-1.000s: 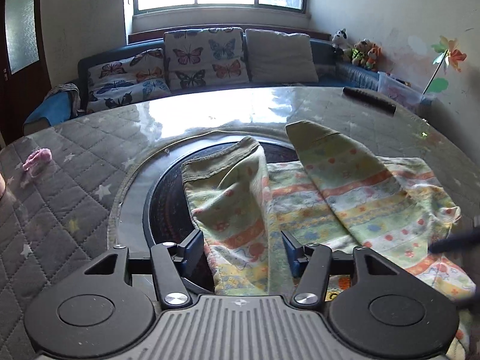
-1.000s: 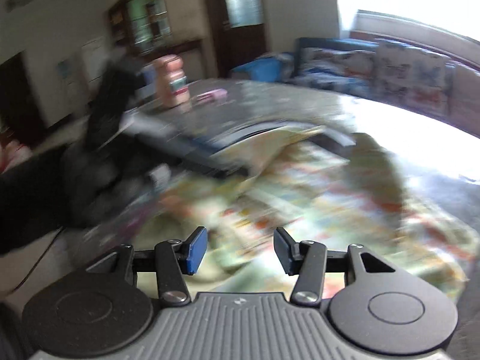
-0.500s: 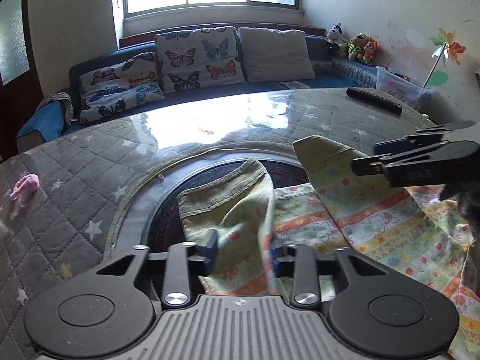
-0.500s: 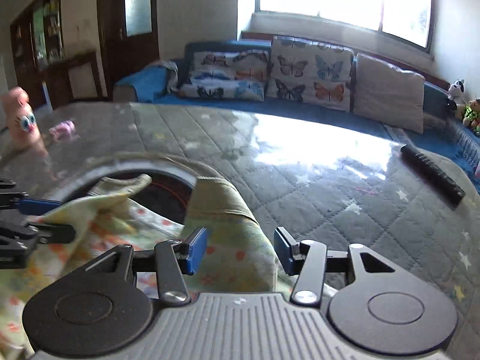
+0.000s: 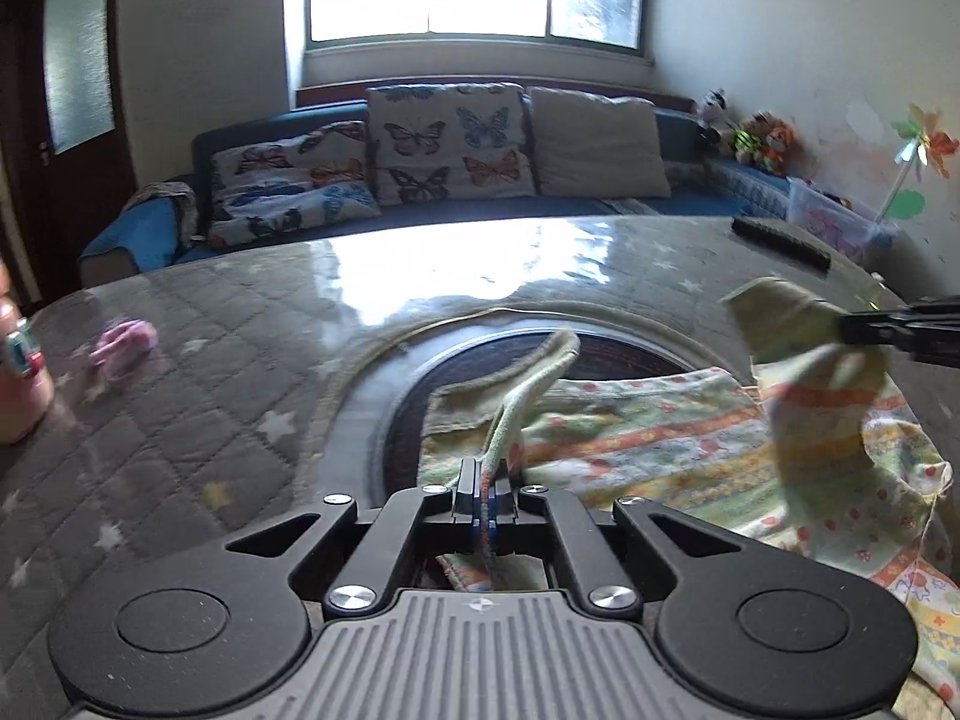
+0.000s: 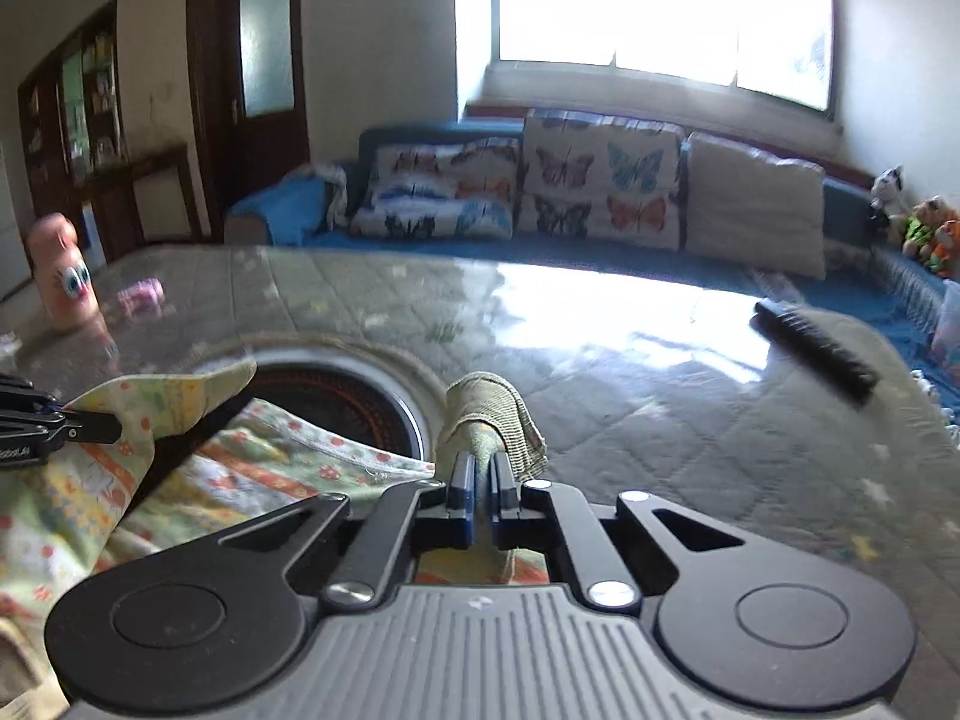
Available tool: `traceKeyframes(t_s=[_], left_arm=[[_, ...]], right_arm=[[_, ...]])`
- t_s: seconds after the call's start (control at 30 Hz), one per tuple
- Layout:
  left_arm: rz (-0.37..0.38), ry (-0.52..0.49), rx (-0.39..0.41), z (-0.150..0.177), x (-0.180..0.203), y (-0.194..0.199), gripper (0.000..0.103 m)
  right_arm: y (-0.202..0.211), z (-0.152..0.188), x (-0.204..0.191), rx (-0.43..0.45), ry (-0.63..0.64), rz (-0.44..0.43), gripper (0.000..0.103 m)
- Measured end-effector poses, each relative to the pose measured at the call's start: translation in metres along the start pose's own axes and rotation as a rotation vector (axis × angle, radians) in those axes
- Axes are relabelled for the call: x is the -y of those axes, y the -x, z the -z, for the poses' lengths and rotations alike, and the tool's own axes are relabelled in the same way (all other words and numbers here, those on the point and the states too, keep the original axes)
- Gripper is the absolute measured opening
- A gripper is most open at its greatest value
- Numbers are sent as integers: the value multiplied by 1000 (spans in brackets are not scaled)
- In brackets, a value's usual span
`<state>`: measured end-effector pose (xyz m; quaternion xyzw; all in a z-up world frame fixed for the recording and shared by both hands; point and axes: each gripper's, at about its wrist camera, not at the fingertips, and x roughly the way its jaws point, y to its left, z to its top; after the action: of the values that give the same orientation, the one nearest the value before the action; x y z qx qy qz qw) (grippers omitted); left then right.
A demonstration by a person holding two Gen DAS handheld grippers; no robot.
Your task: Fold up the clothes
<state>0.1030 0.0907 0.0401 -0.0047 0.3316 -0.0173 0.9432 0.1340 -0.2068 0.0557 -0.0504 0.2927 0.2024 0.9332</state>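
The patterned garment lies on the quilted worktop, partly over its round dark recess. Left claw and right claw each pinch a lifted cuff (no legible writing).

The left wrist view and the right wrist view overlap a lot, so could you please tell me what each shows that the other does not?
Only the left wrist view shows the pinwheel. Only the right wrist view shows the shelves beyond the door. Both show the patterned garment, each gripper shut on one of its cuffs (left gripper, right gripper), and the remote.
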Motion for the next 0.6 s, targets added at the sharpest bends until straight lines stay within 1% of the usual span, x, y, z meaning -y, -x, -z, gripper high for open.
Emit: traceKeyframes(t_s=[0.07, 0.2, 0.3, 0.4, 0.53, 0.6], left_arm=[[-25, 32, 13, 6, -12, 14, 2], [-67, 88, 31, 25, -31, 42, 2], [-94, 129, 41, 41, -44, 62, 2], [-109, 165, 41, 57, -50, 79, 2], [-124, 202, 24, 81, -54, 95, 2], [-127, 211, 14, 90, -54, 101, 2]], right_arm=[[25, 1, 7, 32, -14, 19, 4], [75, 14, 26, 99, -70, 65, 4], [113, 28, 42, 149, -134, 106, 4], [150, 49, 57, 191, -202, 147, 4], [185, 84, 75, 184, -296, 208, 4], [193, 99, 81, 174, -328, 246, 5]])
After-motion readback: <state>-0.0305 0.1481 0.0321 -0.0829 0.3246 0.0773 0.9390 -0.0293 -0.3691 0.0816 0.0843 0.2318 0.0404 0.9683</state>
